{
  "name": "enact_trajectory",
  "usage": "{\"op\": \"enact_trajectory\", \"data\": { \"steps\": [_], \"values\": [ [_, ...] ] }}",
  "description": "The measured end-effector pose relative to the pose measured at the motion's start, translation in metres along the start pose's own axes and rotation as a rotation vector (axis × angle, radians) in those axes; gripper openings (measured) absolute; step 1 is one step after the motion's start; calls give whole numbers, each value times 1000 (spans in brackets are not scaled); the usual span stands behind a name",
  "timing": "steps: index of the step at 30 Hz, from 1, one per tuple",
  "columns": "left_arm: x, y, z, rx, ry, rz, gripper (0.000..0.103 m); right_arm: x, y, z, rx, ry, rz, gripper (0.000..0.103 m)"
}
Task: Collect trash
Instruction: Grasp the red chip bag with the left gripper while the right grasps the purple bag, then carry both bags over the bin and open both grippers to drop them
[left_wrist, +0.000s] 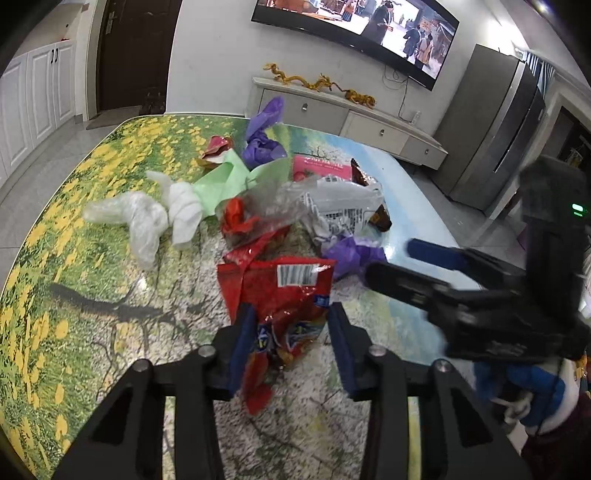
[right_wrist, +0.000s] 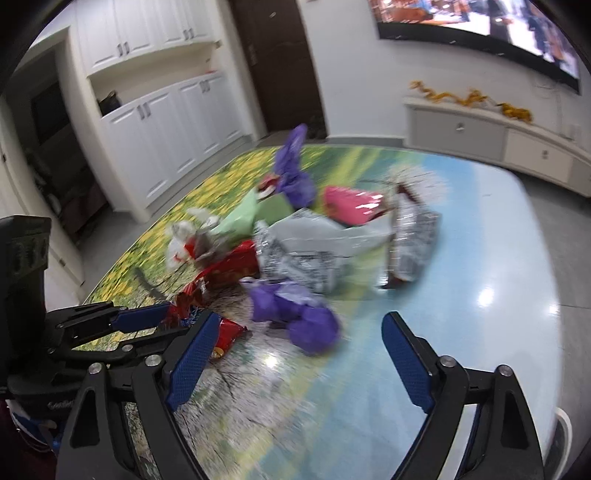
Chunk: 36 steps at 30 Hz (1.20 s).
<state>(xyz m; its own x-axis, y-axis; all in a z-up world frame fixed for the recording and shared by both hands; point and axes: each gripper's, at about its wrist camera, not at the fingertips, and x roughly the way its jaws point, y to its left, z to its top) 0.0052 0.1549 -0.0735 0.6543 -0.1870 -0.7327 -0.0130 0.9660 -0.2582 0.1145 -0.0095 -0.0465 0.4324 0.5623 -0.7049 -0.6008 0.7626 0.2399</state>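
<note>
Lying between the blue pads of the left gripper, the red snack bag rests on the landscape-printed table; the left pad touches it, the right pad shows a gap, so the jaws are not clenched on it. The right gripper stands spread wide, holding nothing, with a crumpled purple wrapper just ahead of it. Beyond lie a clear plastic bag, a pink packet, green paper and white tissue, heaped together.
</note>
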Motion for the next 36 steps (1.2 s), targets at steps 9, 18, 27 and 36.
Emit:
{"op": "enact_trajectory", "data": {
  "steps": [9,18,27,36],
  "values": [
    [-13,6,-8,14,-15,-12,22,29,2,-3,-27,72,-13,46],
    [-36,-5,-14,60,-58,-13,14,-11,10,-19,-25,4,34,40],
    [-54,-57,3,189,-118,-71,13,-77,-27,-39,94,-123,-52,40],
    [-20,-187,31,379,-67,-316,12,-177,-137,-111,365,-213,-336,40]
  ]
}}
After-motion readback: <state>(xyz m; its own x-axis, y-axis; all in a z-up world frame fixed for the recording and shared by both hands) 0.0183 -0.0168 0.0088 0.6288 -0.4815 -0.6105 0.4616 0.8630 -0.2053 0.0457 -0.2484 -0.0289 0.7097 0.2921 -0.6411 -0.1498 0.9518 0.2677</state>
